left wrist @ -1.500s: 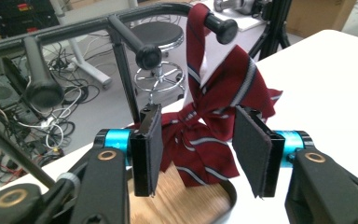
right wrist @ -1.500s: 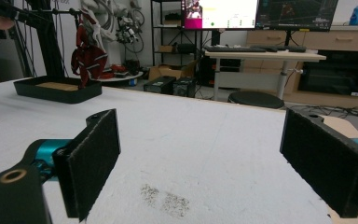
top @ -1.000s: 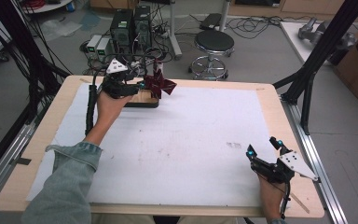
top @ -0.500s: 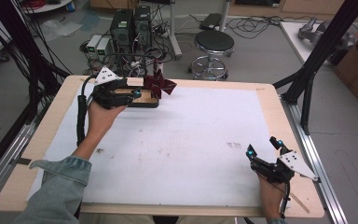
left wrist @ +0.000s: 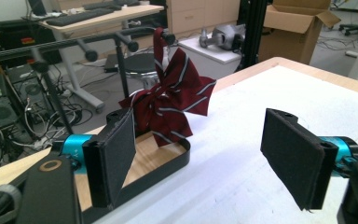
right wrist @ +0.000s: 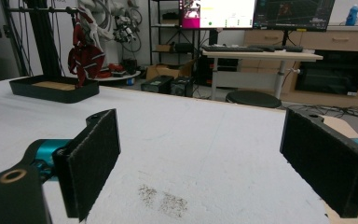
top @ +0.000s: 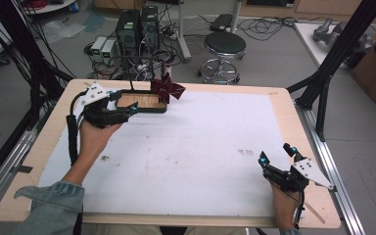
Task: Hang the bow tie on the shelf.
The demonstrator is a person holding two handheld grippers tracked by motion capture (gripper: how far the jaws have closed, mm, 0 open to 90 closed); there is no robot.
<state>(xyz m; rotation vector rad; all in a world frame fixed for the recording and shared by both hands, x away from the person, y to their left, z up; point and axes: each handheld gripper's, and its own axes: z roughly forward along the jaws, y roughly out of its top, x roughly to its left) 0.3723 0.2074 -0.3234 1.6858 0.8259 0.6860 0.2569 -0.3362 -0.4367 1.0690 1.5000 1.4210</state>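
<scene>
Surface [top: 186, 161], white-covered, wide and bare across the middle. All the work sits at its 11 o'clock corner; the far edge runs close behind it there, with floor clutter and a stool [top: 223, 49] beyond.

Rack [top: 142, 100]: dark rimmed base with wooden floor, thin black hanger bar above. Light-looking, so probably easy to shove.

Striped tie [left wrist: 175, 100]: dark red with pale stripes, bunched, hung from the bar's peg, tail dropping into the base's 3 o'clock end.

Left tool [top: 133, 108]: tips at the base's near-left rim, jaws spread and just been opening, nothing between them. Tie hangs free, apart from the pads.

Right tool [top: 276, 155]: jaws spread wide, nothing held, resting at 5 o'clock, well apart from the rack.

Risks, as judged:
- left pad catching the base rim while moving off, skidding the rack toward the far edge
- trailing cable or a jaw brushing the tie and slipping it off the peg
- tie's perch looks loose, so a knock to the bar may drop it

Open room: toward 6 o'clock and 3 o'clock
</scene>
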